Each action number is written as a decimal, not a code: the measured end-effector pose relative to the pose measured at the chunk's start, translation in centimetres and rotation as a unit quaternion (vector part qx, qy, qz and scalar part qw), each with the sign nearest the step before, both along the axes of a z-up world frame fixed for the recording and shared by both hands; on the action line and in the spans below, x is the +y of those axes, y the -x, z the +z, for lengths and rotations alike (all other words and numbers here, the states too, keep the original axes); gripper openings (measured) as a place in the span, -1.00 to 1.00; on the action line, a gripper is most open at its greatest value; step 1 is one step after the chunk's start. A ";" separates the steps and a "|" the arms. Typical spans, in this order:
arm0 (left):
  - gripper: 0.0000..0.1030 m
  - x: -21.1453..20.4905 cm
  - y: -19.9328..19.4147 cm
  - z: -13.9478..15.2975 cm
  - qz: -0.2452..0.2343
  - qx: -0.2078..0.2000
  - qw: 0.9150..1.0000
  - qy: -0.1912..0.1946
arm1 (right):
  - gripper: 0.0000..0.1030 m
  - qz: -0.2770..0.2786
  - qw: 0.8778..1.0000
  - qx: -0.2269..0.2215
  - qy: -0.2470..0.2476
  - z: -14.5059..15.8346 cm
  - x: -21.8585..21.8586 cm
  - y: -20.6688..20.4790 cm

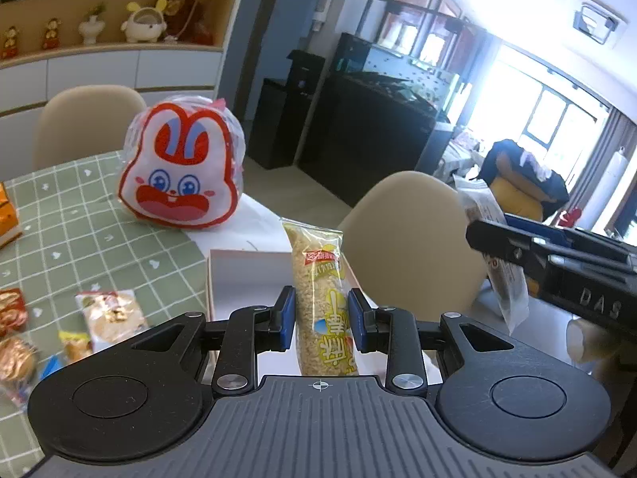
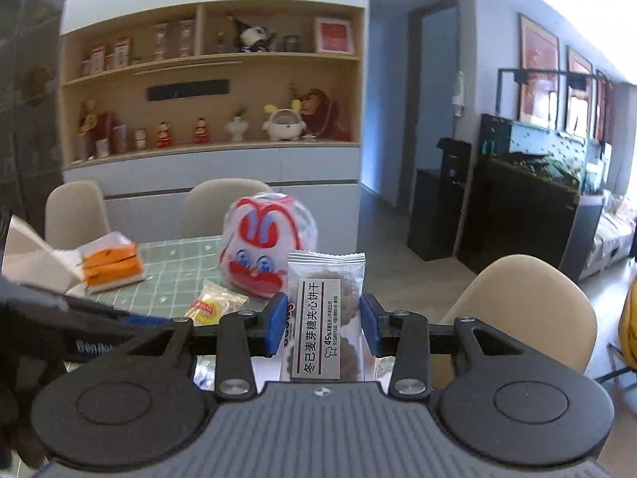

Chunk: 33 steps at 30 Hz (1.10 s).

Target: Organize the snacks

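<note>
Both grippers carry snacks: left gripper (image 1: 321,316) clamps a rice bar (image 1: 321,298), right gripper (image 2: 323,324) clamps biscuits (image 2: 324,318). Next, I'd guess, lowering each into the box (image 1: 247,279).

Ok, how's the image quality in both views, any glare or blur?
Left wrist view: windows at upper right blown out white, the rice snack bar in the tongs sharp. Right wrist view: even light, biscuit packet readable, shelf slightly soft, edges bent by the fisheye.
</note>
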<state>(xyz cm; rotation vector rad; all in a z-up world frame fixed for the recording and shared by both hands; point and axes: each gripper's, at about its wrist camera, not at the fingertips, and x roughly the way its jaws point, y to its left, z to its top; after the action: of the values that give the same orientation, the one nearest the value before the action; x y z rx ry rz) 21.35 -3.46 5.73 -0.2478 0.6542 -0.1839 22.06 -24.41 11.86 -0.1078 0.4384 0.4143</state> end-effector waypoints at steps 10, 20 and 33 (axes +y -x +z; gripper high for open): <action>-0.37 0.6 -9.3 -11.1 -0.011 0.111 0.993 0.034 | -0.24 -0.028 0.993 0.110 0.018 -8.3 2.2 -7.9; -0.37 4.6 -4.1 -9.8 0.070 0.068 0.994 0.057 | -0.23 -0.006 0.982 0.185 0.048 -16.6 6.0 -10.5; -0.37 20.2 7.5 -11.3 0.256 0.114 0.959 0.040 | 0.35 0.122 0.967 0.221 0.024 -13.7 22.7 -8.5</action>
<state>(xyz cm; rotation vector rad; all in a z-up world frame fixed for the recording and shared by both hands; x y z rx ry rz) 13.86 16.79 -5.57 -0.5122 0.7892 0.3220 30.55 -1.68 -1.87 -0.1172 0.8803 0.6746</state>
